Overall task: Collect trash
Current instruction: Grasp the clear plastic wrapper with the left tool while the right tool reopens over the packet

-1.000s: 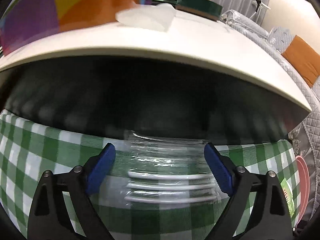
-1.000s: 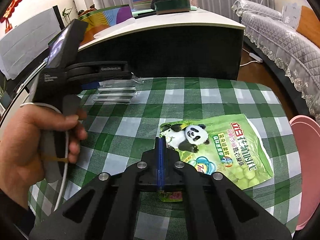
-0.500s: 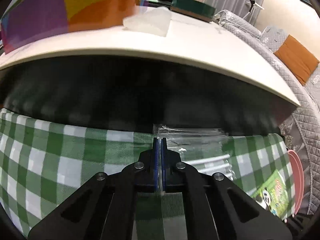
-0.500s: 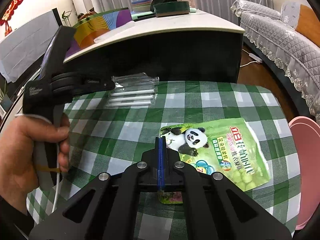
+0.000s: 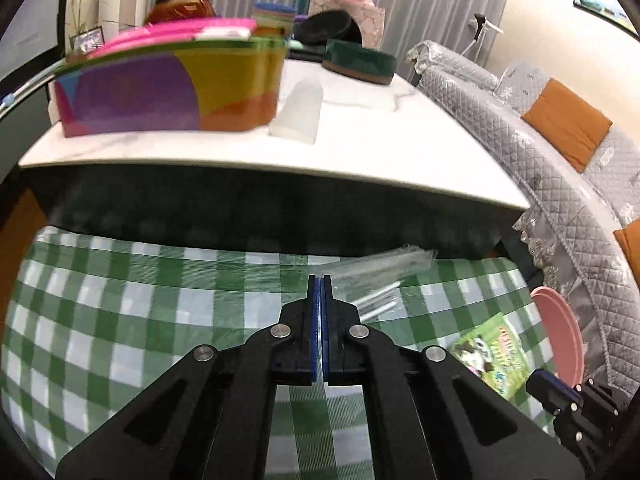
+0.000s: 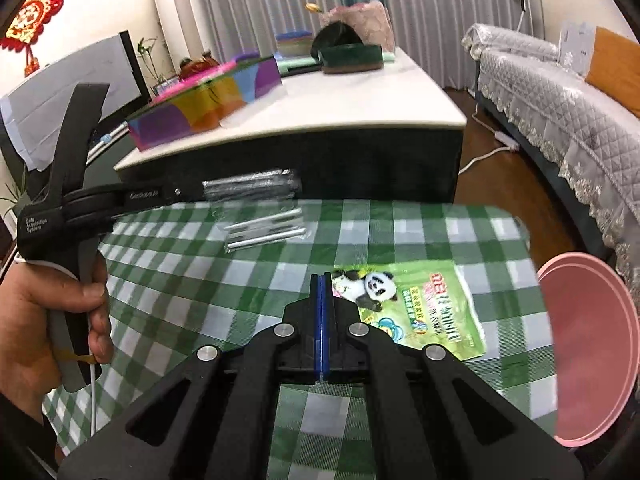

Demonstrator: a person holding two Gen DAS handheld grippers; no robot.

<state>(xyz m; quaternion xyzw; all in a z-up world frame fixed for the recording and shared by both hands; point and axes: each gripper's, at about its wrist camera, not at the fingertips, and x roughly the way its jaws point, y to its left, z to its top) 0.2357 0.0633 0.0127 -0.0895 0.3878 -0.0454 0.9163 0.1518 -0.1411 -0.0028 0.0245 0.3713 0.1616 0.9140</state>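
The table [image 6: 192, 280] has a green check cloth; the panda bag [image 6: 416, 308] lies flat near the pink bin [image 6: 592, 344], soft and slippery, best pinched at an edge; right jaws pinch its corner; left jaws are shut on the light, crinkly straw pack [image 6: 260, 216]; only the right view shows it lifted, and the hand [image 6: 44, 320].

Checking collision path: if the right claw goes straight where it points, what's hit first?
Likely the green checked tablecloth, just beside the panda pouch corner; depth is unclear, so it might clip the pouch.
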